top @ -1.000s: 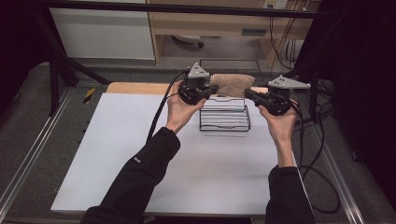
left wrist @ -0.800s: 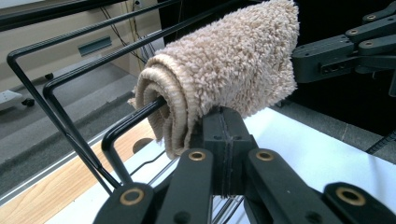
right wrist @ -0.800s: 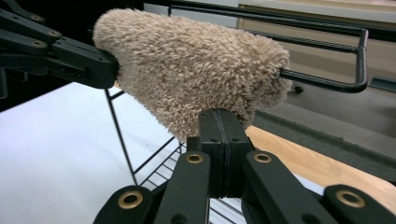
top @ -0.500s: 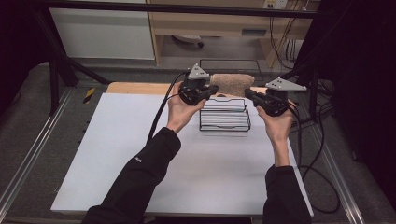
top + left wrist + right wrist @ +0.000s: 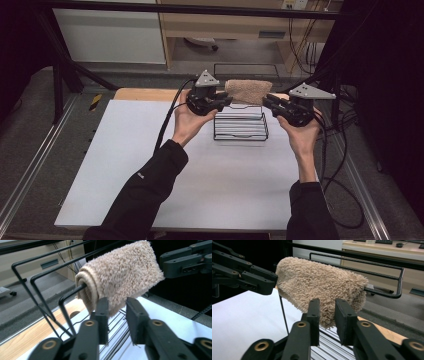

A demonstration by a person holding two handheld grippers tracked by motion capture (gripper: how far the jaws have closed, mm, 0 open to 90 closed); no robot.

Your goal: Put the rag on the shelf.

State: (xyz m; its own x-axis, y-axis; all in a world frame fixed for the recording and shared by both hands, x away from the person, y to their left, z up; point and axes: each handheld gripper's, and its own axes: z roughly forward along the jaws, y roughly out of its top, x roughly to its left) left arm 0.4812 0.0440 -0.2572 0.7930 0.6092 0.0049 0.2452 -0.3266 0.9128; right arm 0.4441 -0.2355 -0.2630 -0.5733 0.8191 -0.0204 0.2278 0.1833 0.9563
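Hanging over wire rack (image 5: pixel 241 125), rolled towel (image 5: pixel 248 91) between both grippers' parted fingers.

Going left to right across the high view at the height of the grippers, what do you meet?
Left gripper → beige towel draped over the far rail of the black wire rack → right gripper. Both grippers' jaws have just been opening and stand apart at the towel's ends.

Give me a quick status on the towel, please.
Left gripper and right gripper just opened, jaws off. Towel draped over rack rail. Nothing blocking.
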